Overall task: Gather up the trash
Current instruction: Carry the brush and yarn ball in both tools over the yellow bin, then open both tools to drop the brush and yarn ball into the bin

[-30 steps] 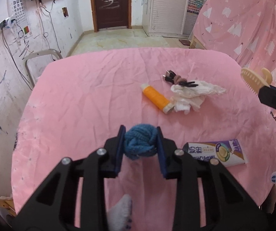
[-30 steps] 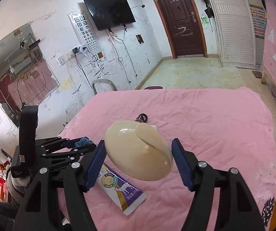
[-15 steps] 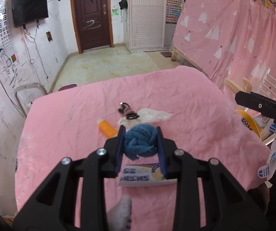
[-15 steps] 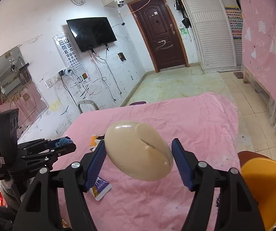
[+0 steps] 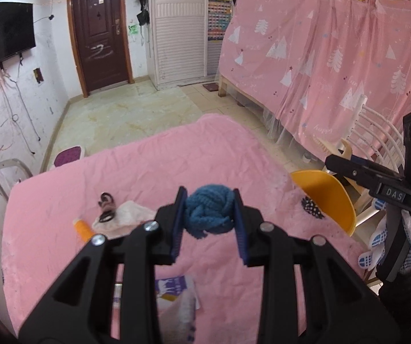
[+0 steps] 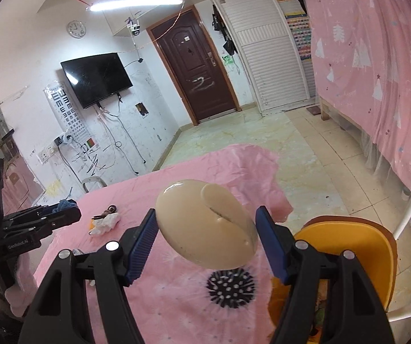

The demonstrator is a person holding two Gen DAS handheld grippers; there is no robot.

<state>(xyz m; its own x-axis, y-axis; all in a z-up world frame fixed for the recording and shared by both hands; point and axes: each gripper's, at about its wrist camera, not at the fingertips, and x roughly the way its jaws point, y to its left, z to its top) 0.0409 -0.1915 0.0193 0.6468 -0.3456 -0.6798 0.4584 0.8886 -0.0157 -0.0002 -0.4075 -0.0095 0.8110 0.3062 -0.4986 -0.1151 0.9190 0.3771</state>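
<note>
My left gripper [image 5: 209, 197] is shut on a blue knitted ball [image 5: 209, 218], held above the pink cloth [image 5: 176, 166]. A cream oval brush [image 6: 205, 226] sits back-up in my right gripper [image 6: 206, 215], which is shut on it near the cloth's right edge. Below and right of it stands a yellow bin [image 6: 357, 246]. In the left wrist view the bin [image 5: 328, 195] lies past the cloth's right edge, and the right gripper [image 5: 331, 160] hangs beside it. On the cloth lie an orange tube [image 5: 83, 229], a white tissue [image 5: 128, 215], dark hair ties [image 5: 106, 200] and a purple-white packet [image 5: 174, 286].
A pink curtain [image 5: 334, 66] and a white rail [image 5: 377, 137] stand close on the right. A gloved hand [image 5: 406, 243] grips the right tool. A black spiky patch [image 6: 230, 286] marks the cloth by the bin. Tiled floor [image 5: 136, 114] stretches to the dark door.
Both grippers have swung to the right across the cloth, each keeping its load. The yellow bin has come into view under the right gripper; the tube and tissue have slid left.
</note>
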